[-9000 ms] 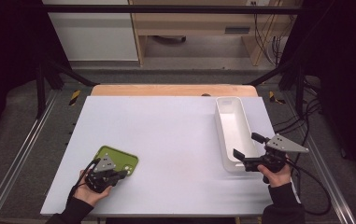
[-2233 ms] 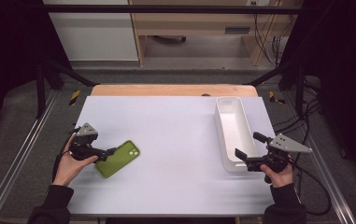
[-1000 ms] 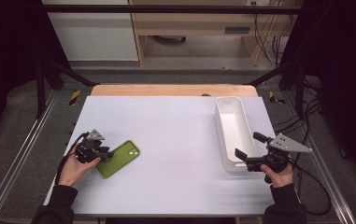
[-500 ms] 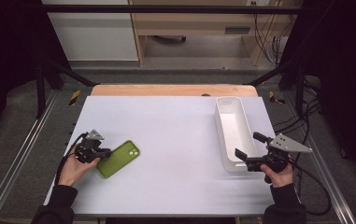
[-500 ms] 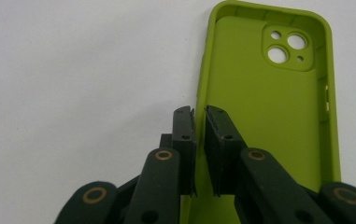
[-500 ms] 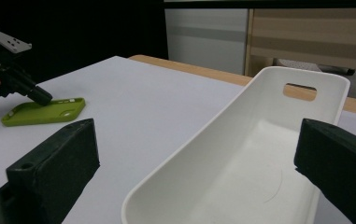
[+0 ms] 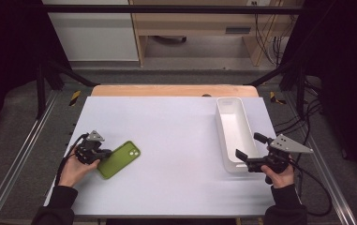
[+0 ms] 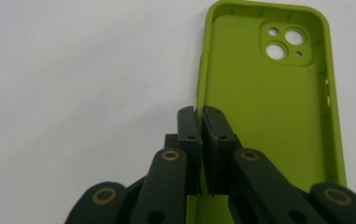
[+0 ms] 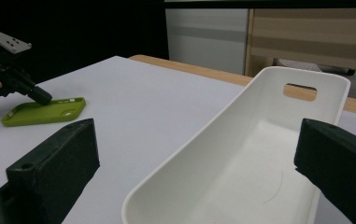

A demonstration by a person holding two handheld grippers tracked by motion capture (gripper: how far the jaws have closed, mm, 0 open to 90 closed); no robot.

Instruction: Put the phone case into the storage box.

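Where the green phone case (image 7: pixel 118 159) lies open side up in the lower left of the high view, slanting up to the right on the white table (image 7: pixel 167 140), its long side wall is pinched between the jaws of the left gripper (image 8: pixel 200 122), which have just been closing and now stand narrow on that rim. In the left gripper view the case (image 8: pixel 264 93) runs up the right half of the frame, its camera cut-outs at the top. The left hand (image 7: pixel 75 166) comes in from the bottom left edge, forearm angled up and to the right, the gripper pointing right at the case's lower end. At the lower right, the right hand (image 7: pixel 279 176) holds the right gripper (image 7: pixel 249 152) low, jaws spread wide on either side of the near end of the white tray (image 7: pixel 232 131), not touching it.
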